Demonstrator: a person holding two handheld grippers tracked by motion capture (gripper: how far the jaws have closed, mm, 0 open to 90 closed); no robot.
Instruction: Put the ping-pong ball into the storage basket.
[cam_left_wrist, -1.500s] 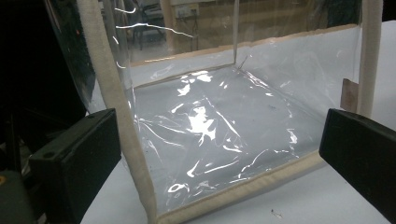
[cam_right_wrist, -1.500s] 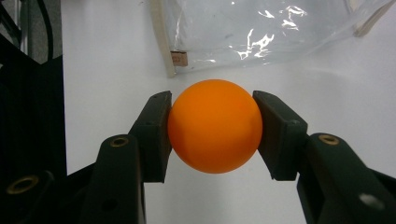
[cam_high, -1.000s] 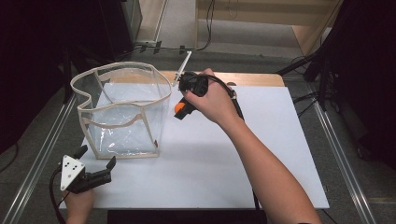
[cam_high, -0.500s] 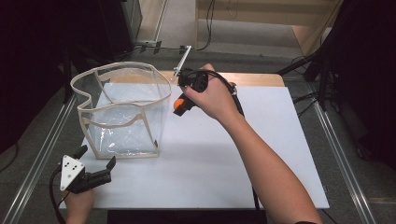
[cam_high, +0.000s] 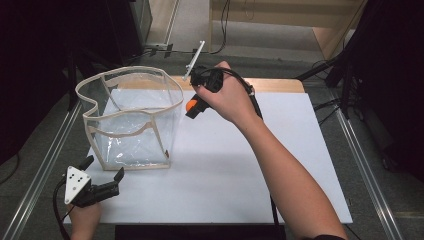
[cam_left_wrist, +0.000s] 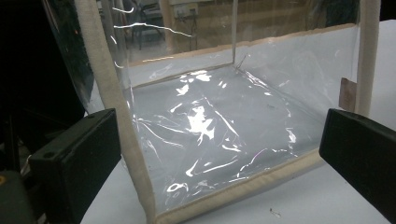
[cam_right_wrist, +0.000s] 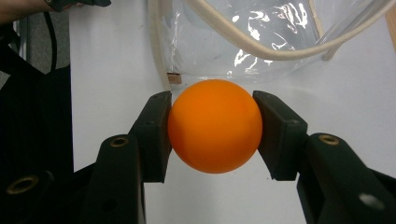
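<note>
**Orange ball pinched beside the clear bag**

The bench (cam_high: 260, 165) is a flat rectangle with a smooth, matte white top and a strip of pale wood showing along its far edge. On its left half stands the clear bag (cam_high: 131, 120), a boxy, open-topped container of glossy, crinkled transparent plastic, edged along every seam and around the wavy rim with cream woven binding. Light glares off its creased floor, and nothing lies inside it. A small brown tab sits on one corner seam; no writing can be read on it.

The right gripper (cam_high: 194, 107), black and hard-edged, is held in the person's hand just beside the bag's right wall, above the bench. Its two flat pads press against opposite sides of the orange ball (cam_right_wrist: 215, 126), a smooth, matte sphere with no visible print.

The left gripper (cam_high: 102, 174), black with a grey three-cornered plate on top, rests at the bench's near-left corner, spread wide, aimed at the bag's near wall without touching it.
</note>
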